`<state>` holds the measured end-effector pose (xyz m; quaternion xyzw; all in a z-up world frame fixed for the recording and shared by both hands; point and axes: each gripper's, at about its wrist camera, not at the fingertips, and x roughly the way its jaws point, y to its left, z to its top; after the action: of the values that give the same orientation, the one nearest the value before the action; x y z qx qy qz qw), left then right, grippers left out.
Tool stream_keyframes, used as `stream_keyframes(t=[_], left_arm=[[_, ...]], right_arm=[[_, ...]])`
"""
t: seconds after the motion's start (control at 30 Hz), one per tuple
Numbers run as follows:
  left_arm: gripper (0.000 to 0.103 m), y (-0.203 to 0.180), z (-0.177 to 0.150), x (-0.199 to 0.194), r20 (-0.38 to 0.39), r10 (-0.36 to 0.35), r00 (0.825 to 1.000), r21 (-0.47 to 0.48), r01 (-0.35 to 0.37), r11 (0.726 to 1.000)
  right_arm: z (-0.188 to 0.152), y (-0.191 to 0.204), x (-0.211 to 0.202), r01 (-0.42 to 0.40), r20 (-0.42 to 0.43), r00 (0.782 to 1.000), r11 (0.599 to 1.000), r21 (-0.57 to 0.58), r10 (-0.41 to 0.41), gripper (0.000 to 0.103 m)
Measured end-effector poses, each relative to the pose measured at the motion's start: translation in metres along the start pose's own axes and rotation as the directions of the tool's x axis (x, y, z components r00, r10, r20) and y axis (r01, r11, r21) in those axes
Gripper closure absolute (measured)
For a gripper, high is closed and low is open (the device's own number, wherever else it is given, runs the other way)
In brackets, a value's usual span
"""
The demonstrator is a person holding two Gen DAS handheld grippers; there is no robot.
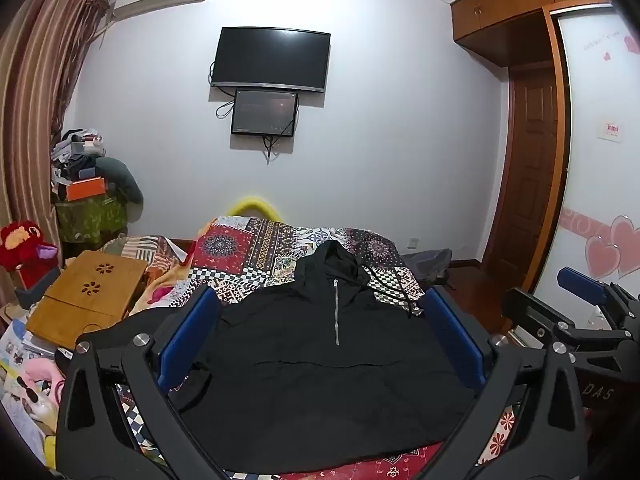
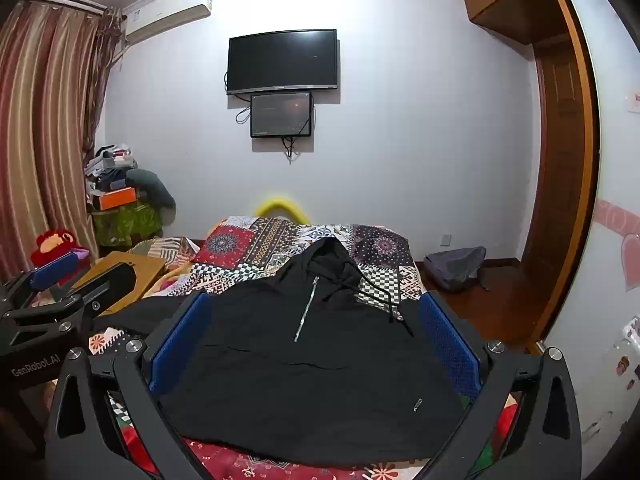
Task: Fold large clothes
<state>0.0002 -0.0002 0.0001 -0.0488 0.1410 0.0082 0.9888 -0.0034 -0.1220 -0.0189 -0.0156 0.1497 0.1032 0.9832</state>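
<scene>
Your black hoodie (image 1: 304,360) lies spread face-up on the patchwork bedspread (image 1: 256,256), hood toward the far wall and zipper (image 1: 337,312) running down the chest, so the body is laid flat, ready for a first fold. Both tools hover above its near hem with nothing between the pads: your left gripper (image 1: 320,332) has its jaws spread as wide as they go, and your right gripper (image 2: 316,340) matches it, empty.

The left sleeve trails off toward the wooden lap table (image 1: 92,296), which sits close by that edge of the cloth and limits room for a sweep there. The right sleeve looks tucked under or hanging off the bed; I can't tell which from here. On that side the bed edge drops to open floor, giving you more room. The drawstring (image 2: 384,296) dangles loose near the right shoulder.
</scene>
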Motion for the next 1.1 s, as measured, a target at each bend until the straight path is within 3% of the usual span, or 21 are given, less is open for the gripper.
stream_keyframes(t=[1.1], left_arm=[[0.0, 0.009, -0.007, 0.002, 0.002, 0.005, 1.0, -0.02, -0.005, 1.0]], right_arm=[[0.0, 0.001, 0.003, -0.002, -0.004, 1.0, 1.0, 0.003, 0.002, 0.0]])
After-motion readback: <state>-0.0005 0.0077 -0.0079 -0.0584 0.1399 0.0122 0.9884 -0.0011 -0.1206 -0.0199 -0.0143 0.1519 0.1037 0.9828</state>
